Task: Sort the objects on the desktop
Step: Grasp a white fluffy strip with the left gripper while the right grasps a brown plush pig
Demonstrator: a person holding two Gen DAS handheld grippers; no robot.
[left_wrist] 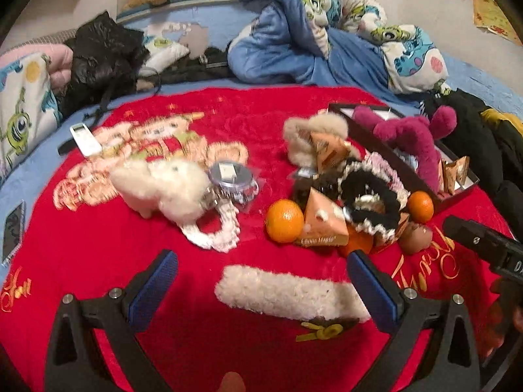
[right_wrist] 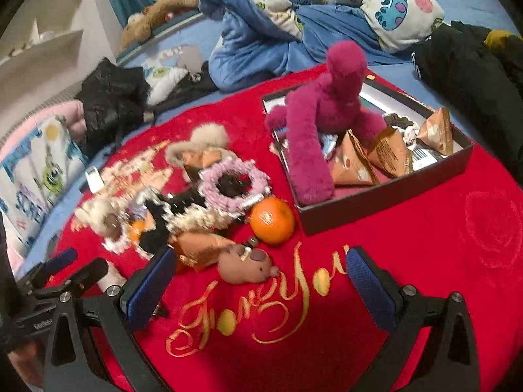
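The left gripper (left_wrist: 261, 289) hangs over the red blanket (left_wrist: 98, 261) with its jaws spread wide, a cream fuzzy strip (left_wrist: 287, 292) lying loose between them. The right gripper (right_wrist: 260, 289) is also wide open and holds nothing, above the gold lettering (right_wrist: 261, 300). Further off lie oranges (right_wrist: 271, 220), hair ties (right_wrist: 233, 184) and a dark box (right_wrist: 376, 196) with a purple plush toy (right_wrist: 323, 114).
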